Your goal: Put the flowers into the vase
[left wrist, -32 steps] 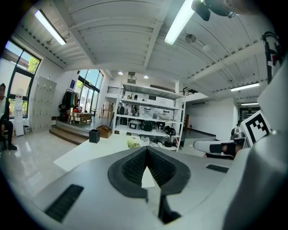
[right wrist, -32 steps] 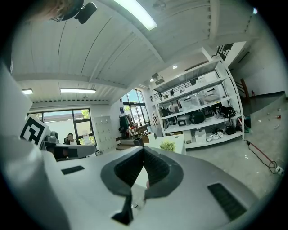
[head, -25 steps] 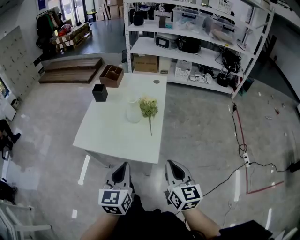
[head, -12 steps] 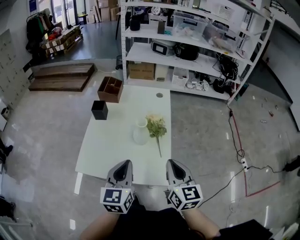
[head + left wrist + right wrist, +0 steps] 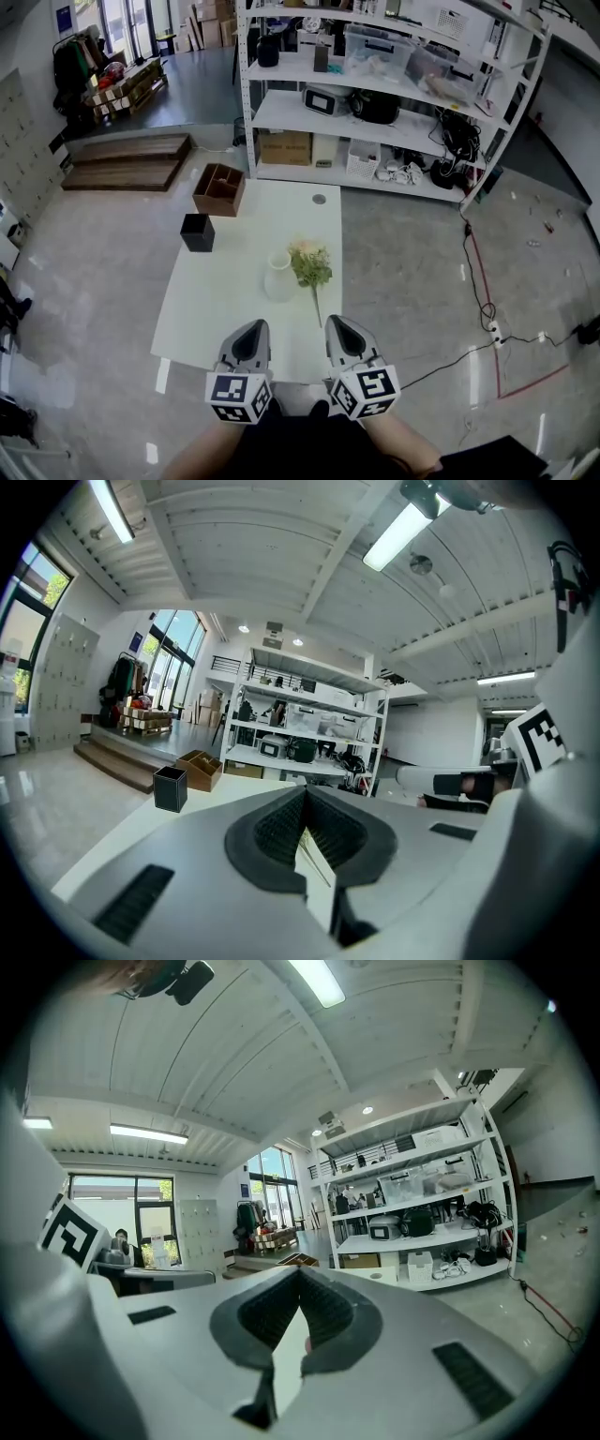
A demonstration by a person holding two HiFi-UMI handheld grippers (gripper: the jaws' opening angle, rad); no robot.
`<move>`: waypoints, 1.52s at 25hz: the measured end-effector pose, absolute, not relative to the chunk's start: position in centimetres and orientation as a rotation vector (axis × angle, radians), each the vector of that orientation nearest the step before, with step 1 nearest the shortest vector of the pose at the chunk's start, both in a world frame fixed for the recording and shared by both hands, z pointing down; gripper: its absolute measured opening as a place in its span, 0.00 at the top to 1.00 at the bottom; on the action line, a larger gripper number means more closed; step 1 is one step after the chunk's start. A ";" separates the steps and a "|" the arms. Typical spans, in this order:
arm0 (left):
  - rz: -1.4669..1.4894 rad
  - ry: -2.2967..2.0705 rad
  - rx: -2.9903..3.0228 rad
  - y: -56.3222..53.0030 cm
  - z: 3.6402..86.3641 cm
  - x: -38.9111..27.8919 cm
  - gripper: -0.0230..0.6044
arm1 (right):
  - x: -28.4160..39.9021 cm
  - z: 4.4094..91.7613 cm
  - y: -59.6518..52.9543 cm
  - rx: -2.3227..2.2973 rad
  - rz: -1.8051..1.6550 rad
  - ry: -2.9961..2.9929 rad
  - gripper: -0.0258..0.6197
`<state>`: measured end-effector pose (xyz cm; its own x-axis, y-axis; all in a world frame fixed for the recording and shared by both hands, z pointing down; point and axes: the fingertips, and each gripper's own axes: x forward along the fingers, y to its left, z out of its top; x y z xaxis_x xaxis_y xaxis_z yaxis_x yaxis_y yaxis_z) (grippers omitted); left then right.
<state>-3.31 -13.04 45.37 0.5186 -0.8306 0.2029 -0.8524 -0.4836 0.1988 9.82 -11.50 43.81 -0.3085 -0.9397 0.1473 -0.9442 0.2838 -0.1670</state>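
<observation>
A white vase (image 5: 278,277) stands upright near the middle of the white table (image 5: 202,300). Right beside it lies a bunch of pale flowers (image 5: 310,263), with the long stem pointing toward the table's near edge. Both grippers hover side by side at that near edge, short of the vase and flowers. My left gripper (image 5: 253,325) is shut and empty, and in its own view its jaws (image 5: 305,789) meet at the tips. My right gripper (image 5: 336,322) is shut too, with nothing held (image 5: 300,1271).
A black square box (image 5: 198,232) and a brown wooden organizer (image 5: 218,188) sit at the table's far left. White shelving (image 5: 375,103) full of gear stands behind the table. Cables (image 5: 483,300) run over the floor to the right, and wooden steps (image 5: 127,159) lie at the far left.
The table has come nearer in the head view. Both grippers now reach its near edge, still side by side and shut. Vase and flowers have not moved on the table.
</observation>
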 end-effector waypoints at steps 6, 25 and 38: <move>0.129 -1.430 2.481 -13.6 45.4 -2.9 0.96 | 9.7 44.1 -12.6 1.801 0.363 -2.521 0.96; 0.192 -1.404 2.428 -16.7 48.0 -3.1 0.96 | 11.4 51.8 -20.6 1.730 0.504 -2.323 0.96; 0.220 -1.398 2.368 -18.6 49.9 -3.4 0.96 | 13.4 69.9 -27.5 1.258 0.964 -1.815 0.96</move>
<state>-3.40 -18.61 49.85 0.4929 -0.8085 0.3215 -0.8682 -0.4326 0.2432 13.36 -27.49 69.90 -0.2688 -0.4182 0.8677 -0.9531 0.2456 -0.1768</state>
